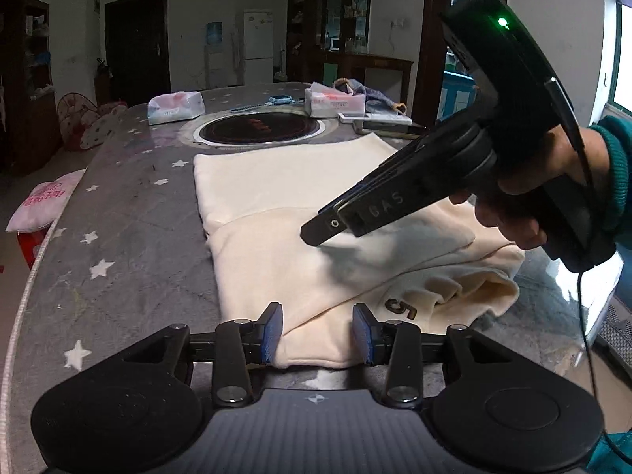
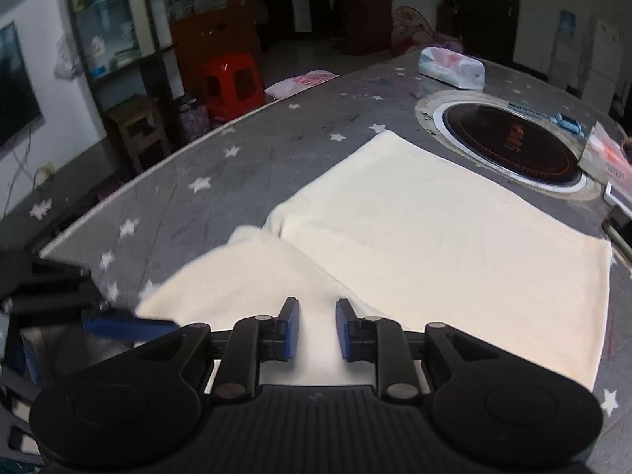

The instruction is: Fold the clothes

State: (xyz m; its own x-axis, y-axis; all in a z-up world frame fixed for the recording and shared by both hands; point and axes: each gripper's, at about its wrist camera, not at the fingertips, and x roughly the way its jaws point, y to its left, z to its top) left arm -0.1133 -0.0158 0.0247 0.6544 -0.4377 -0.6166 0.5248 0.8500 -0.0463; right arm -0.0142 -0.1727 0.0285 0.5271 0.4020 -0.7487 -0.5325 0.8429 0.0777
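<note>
My left claw (image 1: pixel 318 333) gapes around the cream fleece garment's (image 1: pixel 276 197) near hem; my right claw (image 2: pixel 316 330), angled down, hovers parted above it.

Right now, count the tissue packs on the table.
2. One tissue pack lies at the far left beside the round cooktop; the other lies at the far right of it. Clutter there could hide more.
</note>
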